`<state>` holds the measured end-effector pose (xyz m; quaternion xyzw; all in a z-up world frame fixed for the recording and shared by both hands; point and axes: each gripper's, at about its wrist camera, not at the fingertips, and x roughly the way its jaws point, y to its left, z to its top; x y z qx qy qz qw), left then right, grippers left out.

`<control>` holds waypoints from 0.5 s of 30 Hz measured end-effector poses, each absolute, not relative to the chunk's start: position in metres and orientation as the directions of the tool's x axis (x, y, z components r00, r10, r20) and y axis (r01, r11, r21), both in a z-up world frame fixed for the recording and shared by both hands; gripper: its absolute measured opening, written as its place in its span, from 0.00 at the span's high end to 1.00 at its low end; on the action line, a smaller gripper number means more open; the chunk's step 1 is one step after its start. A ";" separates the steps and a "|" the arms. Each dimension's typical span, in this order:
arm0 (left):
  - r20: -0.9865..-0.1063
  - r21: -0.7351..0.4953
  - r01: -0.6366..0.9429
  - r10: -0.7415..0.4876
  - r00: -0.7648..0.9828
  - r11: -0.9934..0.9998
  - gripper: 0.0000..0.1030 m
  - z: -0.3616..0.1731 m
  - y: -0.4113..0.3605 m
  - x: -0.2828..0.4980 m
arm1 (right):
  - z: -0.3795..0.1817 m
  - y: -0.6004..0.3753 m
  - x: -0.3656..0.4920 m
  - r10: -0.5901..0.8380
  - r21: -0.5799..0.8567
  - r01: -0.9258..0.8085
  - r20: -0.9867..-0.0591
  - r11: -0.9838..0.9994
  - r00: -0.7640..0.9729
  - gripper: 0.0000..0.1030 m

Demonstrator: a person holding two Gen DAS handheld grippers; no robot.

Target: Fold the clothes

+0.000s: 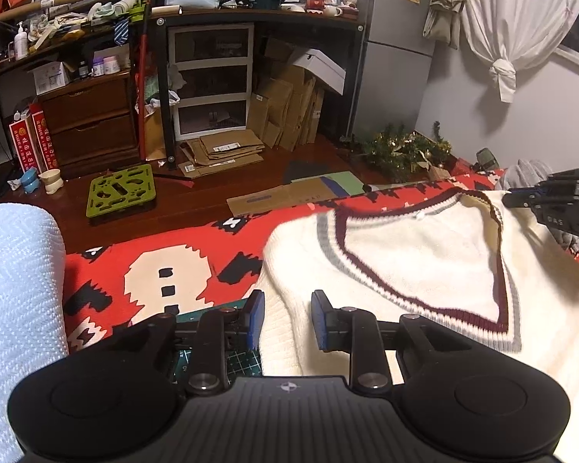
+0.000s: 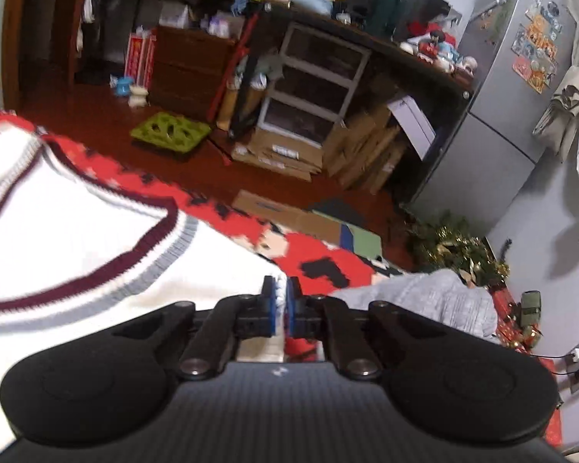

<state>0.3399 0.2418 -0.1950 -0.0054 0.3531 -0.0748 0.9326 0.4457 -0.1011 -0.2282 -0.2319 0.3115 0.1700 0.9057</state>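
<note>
A cream V-neck sweater [image 1: 405,254] with maroon and grey trim lies flat on a red patterned blanket [image 1: 154,254]. My left gripper [image 1: 287,314] is open over the sweater's near left edge, with cream knit showing in the gap between its blue pads. At the sweater's far right shoulder, by the collar, sits my right gripper [image 1: 513,198]. In the right wrist view that gripper [image 2: 281,289] has its pads together on the edge of the sweater [image 2: 96,239], a sliver of cream cloth between them.
A grey knit garment [image 2: 424,297] lies on the blanket just right of the right gripper. A white textured cloth [image 1: 15,289] fills the left edge. Beyond the blanket's far edge are flattened cardboard [image 1: 289,196], a tinsel wreath [image 1: 405,150] and cluttered shelves.
</note>
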 end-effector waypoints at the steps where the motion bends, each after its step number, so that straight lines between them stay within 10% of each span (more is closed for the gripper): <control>1: -0.659 -0.062 0.136 -0.143 0.739 0.989 0.75 -0.195 0.242 0.340 | -0.233 -0.101 0.449 0.161 -0.319 -0.464 -0.655 0.826 0.738 0.94; 15: -0.649 -0.116 0.116 -0.164 0.743 0.986 0.72 -0.199 0.255 0.340 | -0.190 -0.103 0.444 0.298 -0.145 -0.468 -0.601 0.872 0.742 0.74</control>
